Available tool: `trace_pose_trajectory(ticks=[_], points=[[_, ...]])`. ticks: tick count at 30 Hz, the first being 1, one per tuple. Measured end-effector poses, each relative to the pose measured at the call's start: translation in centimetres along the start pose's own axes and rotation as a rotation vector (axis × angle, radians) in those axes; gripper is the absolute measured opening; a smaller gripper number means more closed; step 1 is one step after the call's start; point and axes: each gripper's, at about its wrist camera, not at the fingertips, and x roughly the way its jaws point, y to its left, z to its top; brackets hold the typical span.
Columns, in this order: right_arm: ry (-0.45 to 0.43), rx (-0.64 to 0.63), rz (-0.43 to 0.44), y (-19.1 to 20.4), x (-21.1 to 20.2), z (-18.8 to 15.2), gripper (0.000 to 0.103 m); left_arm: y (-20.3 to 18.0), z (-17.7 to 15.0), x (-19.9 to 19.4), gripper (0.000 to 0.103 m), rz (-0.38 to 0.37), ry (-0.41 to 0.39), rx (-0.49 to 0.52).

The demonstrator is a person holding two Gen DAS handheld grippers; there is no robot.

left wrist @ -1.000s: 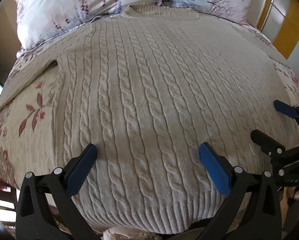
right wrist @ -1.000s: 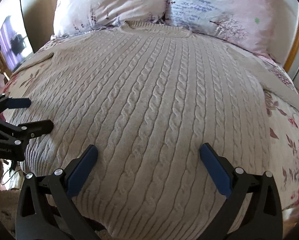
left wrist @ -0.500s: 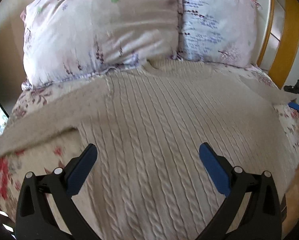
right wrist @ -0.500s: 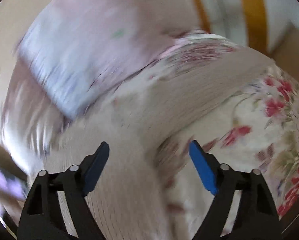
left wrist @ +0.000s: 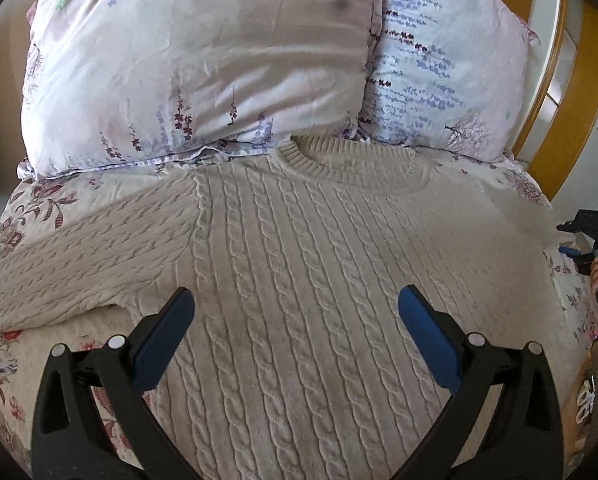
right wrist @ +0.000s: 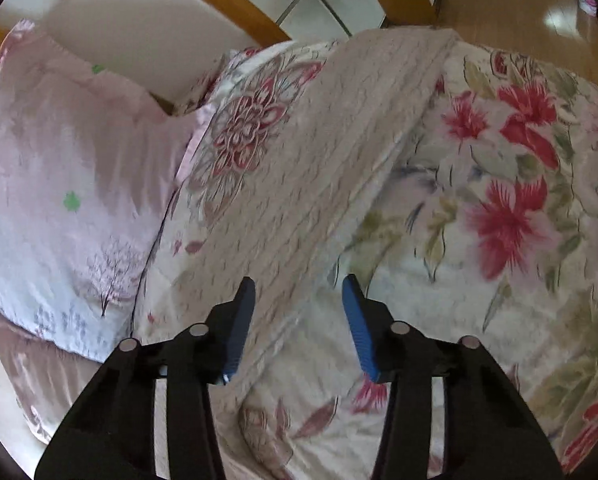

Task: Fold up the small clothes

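A cream cable-knit sweater [left wrist: 299, 264] lies flat on the bed, collar toward the pillows, its left sleeve [left wrist: 79, 256] stretched out to the left. My left gripper [left wrist: 295, 308] is open and empty, hovering over the sweater's chest. In the right wrist view the right sleeve [right wrist: 339, 152] runs diagonally across the floral bedspread. My right gripper [right wrist: 299, 296] is open, jaws partly narrowed, over that sleeve's lower edge and holding nothing. It also shows small at the right edge of the left wrist view [left wrist: 591, 240].
Two pillows [left wrist: 203, 64] [left wrist: 447, 72] lean at the head of the bed, with a wooden headboard [left wrist: 571, 80] behind. The floral bedspread [right wrist: 507, 208] covers the bed. Wooden floor [right wrist: 519, 4] lies beyond the bed's right side.
Both grippers moved up from the sweater's hem toward the shoulders. The right one swung out to the right sleeve and its jaws have narrowed.
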Motion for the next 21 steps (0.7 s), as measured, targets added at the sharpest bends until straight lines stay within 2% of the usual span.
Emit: trace_pose_trajectory(ticks=[3, 6, 11, 16, 21], points=[[-0.014, 0.019, 0.002, -0.4, 0.3, 0.9, 0.03, 0.1, 0.1, 0.8, 0.101, 0.004, 0.016, -0.008], [-0.023, 0.04, 0.015, -1.1, 0.4, 1.4, 0.021, 0.3, 0.2, 1.1, 0.101, 0.012, 0.003, -0.016], [-0.064, 0.029, 0.012, -1.6, 0.1, 1.4, 0.016, 0.5, 0.7, 1.5, 0.101, -0.013, -0.016, -0.014], [-0.128, -0.084, -0.037, 0.2, -0.2, 1.0, 0.011, 0.9, 1.7, 2.2, 0.101, -0.042, 0.006, -0.033], [-0.217, -0.27, 0.012, 4.4, -2.4, -0.1, 0.01, 1.7, 2.1, 2.8, 0.101, -0.095, 0.013, -0.068]])
